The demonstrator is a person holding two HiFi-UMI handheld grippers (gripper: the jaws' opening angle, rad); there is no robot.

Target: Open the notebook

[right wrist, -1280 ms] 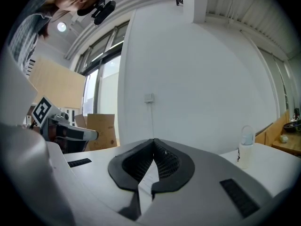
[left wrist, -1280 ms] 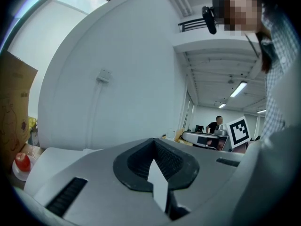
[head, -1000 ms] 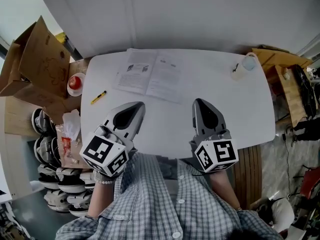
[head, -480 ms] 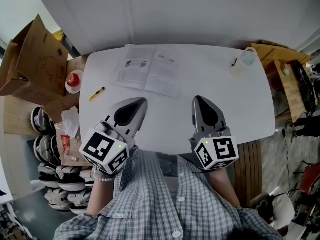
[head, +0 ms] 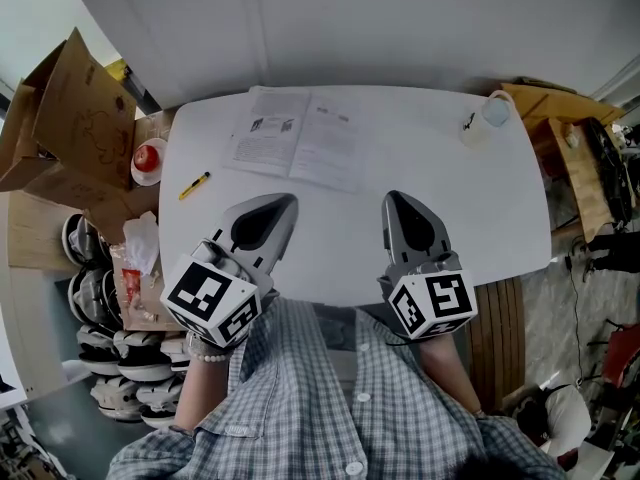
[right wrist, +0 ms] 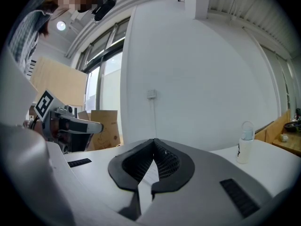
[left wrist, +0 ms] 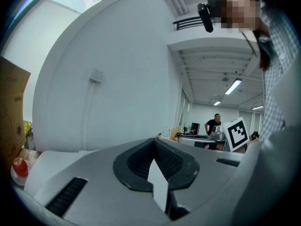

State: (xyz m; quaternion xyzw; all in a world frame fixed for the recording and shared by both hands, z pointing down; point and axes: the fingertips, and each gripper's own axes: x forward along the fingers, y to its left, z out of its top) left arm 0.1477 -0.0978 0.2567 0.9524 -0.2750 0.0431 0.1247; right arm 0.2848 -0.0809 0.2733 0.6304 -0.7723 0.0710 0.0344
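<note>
A: White on white: spotting the notebook (head: 300,146) lying spread flat, two printed pages up, on the far left part of the counter (head: 480,198), close to the edge by the wall.

B: Reading the opening as looking done, then. Worrying about anything from here?

A: Guessing at a few slips, not seeing them. Reaching in with closed tips and nudging a thin page, probably flipping it over or sliding the whole thing across that smooth top. Pressing unevenly near the fold, possibly tipping one half shut.

B: Watching anything nearby?

A: Noting a yellow pen (head: 196,187) lying left of the notebook, near but apart; sweeping the left side forward carelessly and risking rolling it off the edge. Placing the bottle (head: 490,123) at the far right corner, well apart, hardly mattering. Passing over the cardboard box (head: 70,118) beside the counter on the left.

B: Checking the fingers?

A: Finding the left gripper (head: 288,200) over the near part of the counter, well short of the notebook, its fingers (left wrist: 176,159) meeting at the tips, gripping nothing. Finding the right gripper (head: 392,198) alongside, fingers (right wrist: 167,166) pressed together the same way, empty too, only bare counter showing past them. Not telling whether either is resting on the counter or hanging just above it.
</note>
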